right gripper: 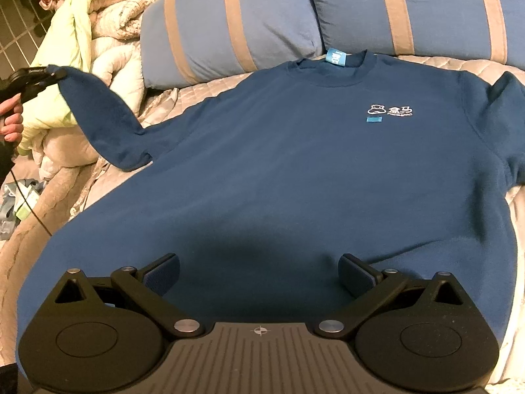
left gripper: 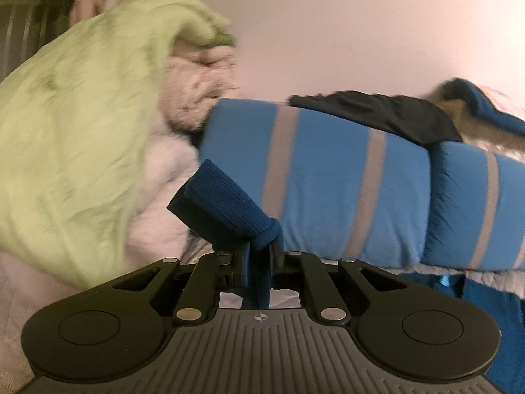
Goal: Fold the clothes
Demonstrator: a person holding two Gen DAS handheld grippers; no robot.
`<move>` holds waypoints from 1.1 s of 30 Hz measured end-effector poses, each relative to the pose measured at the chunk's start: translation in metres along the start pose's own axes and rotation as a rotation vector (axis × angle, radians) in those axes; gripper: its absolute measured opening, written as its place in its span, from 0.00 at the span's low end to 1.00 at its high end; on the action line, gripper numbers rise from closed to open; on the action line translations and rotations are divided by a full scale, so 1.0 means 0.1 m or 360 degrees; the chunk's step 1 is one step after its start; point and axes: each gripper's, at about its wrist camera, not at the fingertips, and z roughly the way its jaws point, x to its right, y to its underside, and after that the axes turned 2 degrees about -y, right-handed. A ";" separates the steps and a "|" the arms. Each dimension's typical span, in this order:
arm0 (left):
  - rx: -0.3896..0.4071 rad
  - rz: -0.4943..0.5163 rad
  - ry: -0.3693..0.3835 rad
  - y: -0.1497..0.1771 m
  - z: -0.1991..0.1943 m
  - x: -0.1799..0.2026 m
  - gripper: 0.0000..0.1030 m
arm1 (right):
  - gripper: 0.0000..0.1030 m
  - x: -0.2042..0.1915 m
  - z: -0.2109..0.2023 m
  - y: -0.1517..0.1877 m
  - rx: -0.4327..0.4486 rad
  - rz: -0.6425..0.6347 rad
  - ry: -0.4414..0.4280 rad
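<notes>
Right gripper (right gripper: 259, 274): your fingers stand wide apart, nothing between the pads, hovering just over the lower front of the sweatshirt.
Sweatshirt (right gripper: 279, 180): the dark blue crew-neck sweatshirt lies face up, spread flat across the quilted beige bedcover (right gripper: 485, 69), collar toward the pillows; there is a white logo (right gripper: 389, 110) on the chest and a light blue tag (right gripper: 336, 56) inside the neck.
Left sleeve (right gripper: 105, 121): seen from your right camera, it's lifted off the bed, rising from the shoulder up and out toward the left edge of the view.
Left gripper (left gripper: 259, 256): your fingers are pinched nearly together on the ribbed dark blue cuff (left gripper: 226, 193); the cuff sticks up past the tips and fabric also hangs down between the linkage arms.
Left hand (right gripper: 11, 120): in the right camera you can see your fingers wrapped on the black handle, with a thin black cable (right gripper: 29, 203) trailing down from it.
Beyond the cuff: a light blue pillow with grey-tan stripes (left gripper: 328, 177), and a dark cloth (left gripper: 377, 115) draped over its top edge.
Far left: a rumpled pale green and white quilt (left gripper: 72, 105), blurred in your left view.
Far back: a second striped pillow (right gripper: 410, 6) beside the first, at the head of the bed.
</notes>
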 end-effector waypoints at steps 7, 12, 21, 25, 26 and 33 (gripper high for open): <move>0.0037 0.0176 0.0135 -0.03 0.12 0.58 0.10 | 0.99 0.02 0.00 0.01 0.0004 0.0006 -0.0030; 0.0068 0.0255 0.0242 -0.05 0.15 0.99 0.10 | 0.99 0.03 0.00 0.01 0.0006 0.0008 -0.0044; 0.0091 0.0501 0.0424 0.12 0.17 1.78 0.10 | 1.00 0.06 0.01 0.01 0.0005 0.0014 -0.0074; 0.0156 0.0681 0.0508 0.30 0.03 2.24 0.10 | 1.00 0.05 0.01 0.01 0.0003 0.0012 -0.0076; 0.0171 0.0719 0.0537 0.35 -0.02 2.35 0.10 | 1.00 0.05 0.02 0.01 0.0003 0.0012 -0.0077; 0.0226 0.0998 0.0812 0.92 -0.35 3.20 0.25 | 0.99 0.06 0.01 0.03 0.0006 0.0016 -0.0081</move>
